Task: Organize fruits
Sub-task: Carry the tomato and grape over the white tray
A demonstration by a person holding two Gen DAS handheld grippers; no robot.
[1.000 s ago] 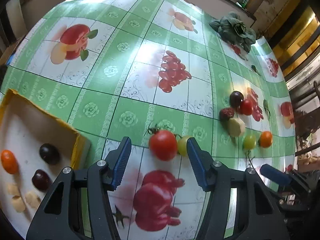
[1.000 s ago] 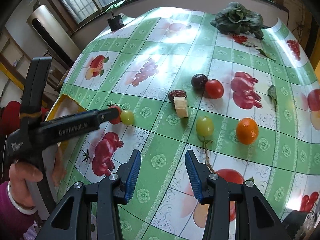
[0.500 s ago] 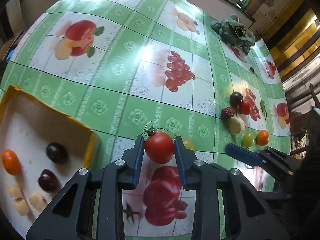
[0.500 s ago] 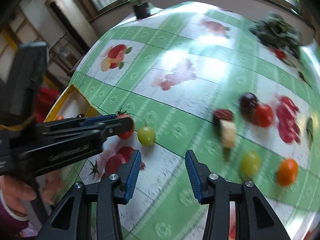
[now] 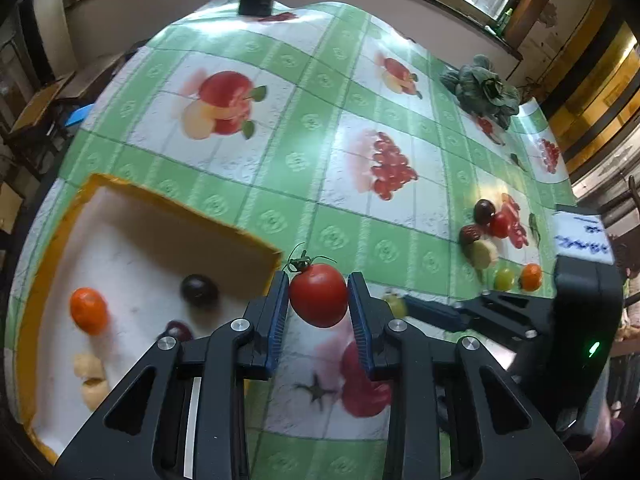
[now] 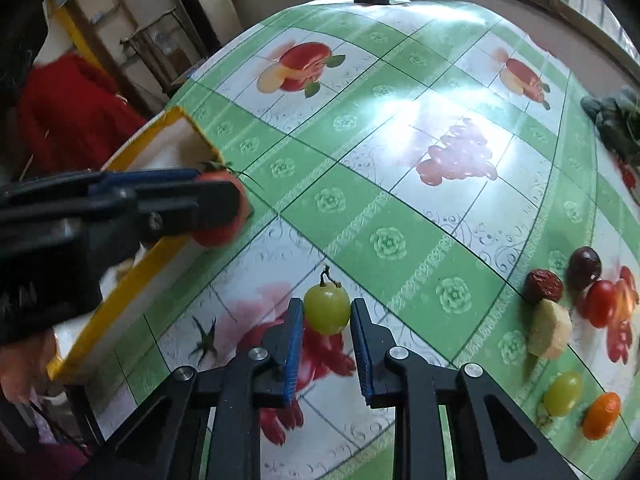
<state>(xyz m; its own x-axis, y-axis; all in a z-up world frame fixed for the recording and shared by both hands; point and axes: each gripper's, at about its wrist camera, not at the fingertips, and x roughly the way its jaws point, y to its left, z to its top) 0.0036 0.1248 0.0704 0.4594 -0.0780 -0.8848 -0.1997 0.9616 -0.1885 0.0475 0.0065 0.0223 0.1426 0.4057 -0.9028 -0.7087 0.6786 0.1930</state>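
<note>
The left gripper (image 5: 319,308) was clamped on the tomato (image 5: 318,295), now lifted off the cloth (image 5: 280,184) toward the tray (image 5: 168,208); its stem pointed up and away. The right gripper (image 6: 326,320) had just closed on the green grape (image 6: 327,309), which a second ago lay beside the tomato; its stem pointed away, long axis along the fingers. Both fruits seemed ready for the tray.

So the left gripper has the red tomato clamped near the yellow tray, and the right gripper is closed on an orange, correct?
Not quite. The right gripper is closed on a green grape, not an orange; the right wrist view shows it. The rest stands: the left gripper has the red tomato clamped near the yellow tray.
</note>
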